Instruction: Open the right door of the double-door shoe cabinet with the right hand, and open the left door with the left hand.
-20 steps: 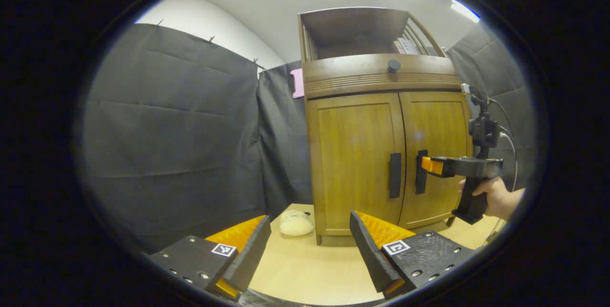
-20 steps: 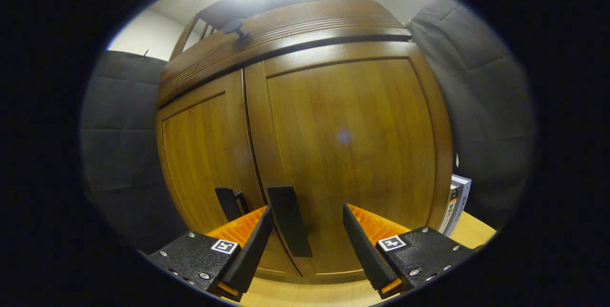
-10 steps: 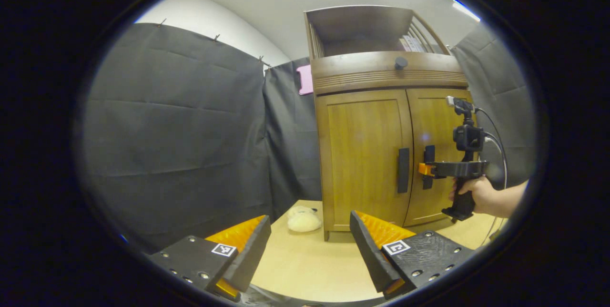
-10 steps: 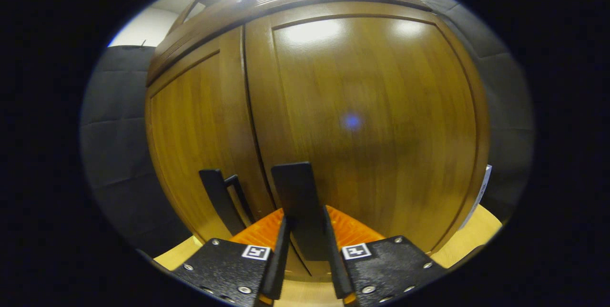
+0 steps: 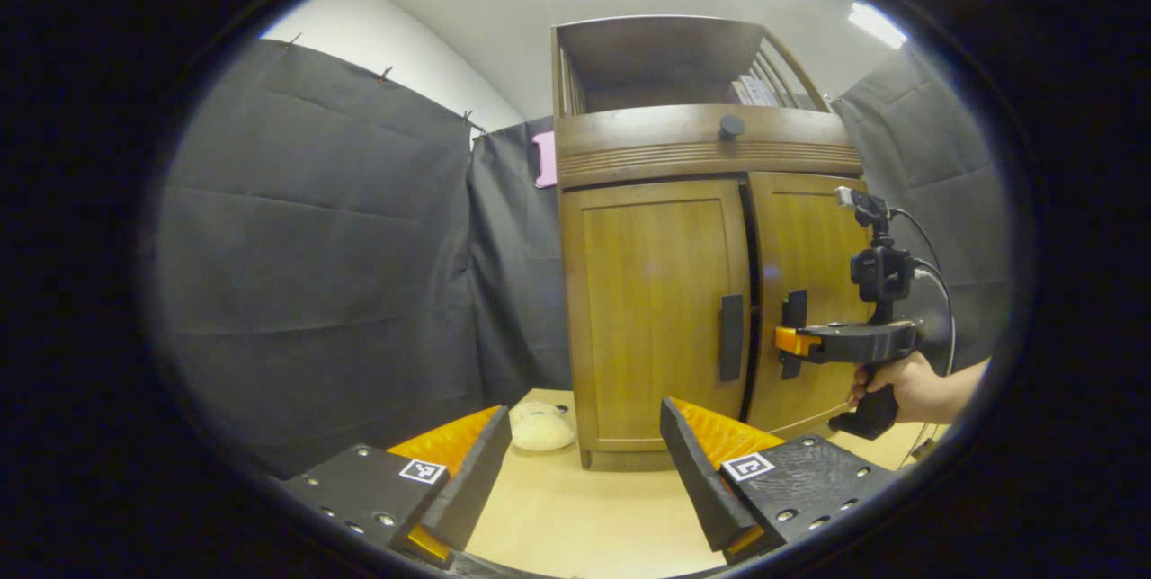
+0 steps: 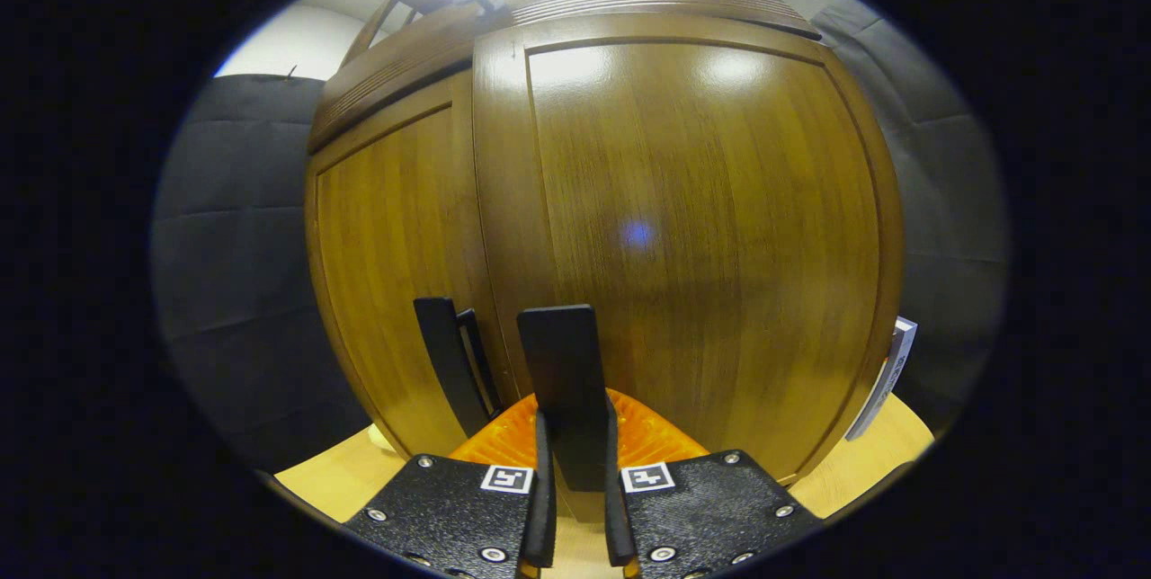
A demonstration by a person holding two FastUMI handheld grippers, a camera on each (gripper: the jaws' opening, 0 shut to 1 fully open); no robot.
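The wooden shoe cabinet [image 5: 701, 156] stands ahead in the left gripper view. Its left door [image 5: 652, 318] is closed, with a dark vertical handle [image 5: 731, 338]. The right door [image 5: 809, 246] stands slightly ajar, a dark gap beside it. A hand [image 5: 904, 381] holds my right gripper [image 5: 791, 341] at the right door's handle. In the right gripper view the right gripper [image 6: 574, 449] is shut on that handle [image 6: 557, 363], the right door [image 6: 701, 228] close in front; the left handle [image 6: 445, 363] is beside it. My left gripper [image 5: 584, 422] is open and empty, well short of the cabinet.
A cream fluffy object [image 5: 538, 428] lies on the light wooden surface [image 5: 575, 516] left of the cabinet's base. A round knob [image 5: 731, 126] sits on the drawer above the doors. Books [image 5: 755, 92] stand on the top shelf. A book-like item [image 6: 886, 377] leans right of the cabinet.
The right gripper closed in on the right handle and shut on it. The right door has swung out a little, showing a dark gap. The left gripper stayed open and shifted slightly.
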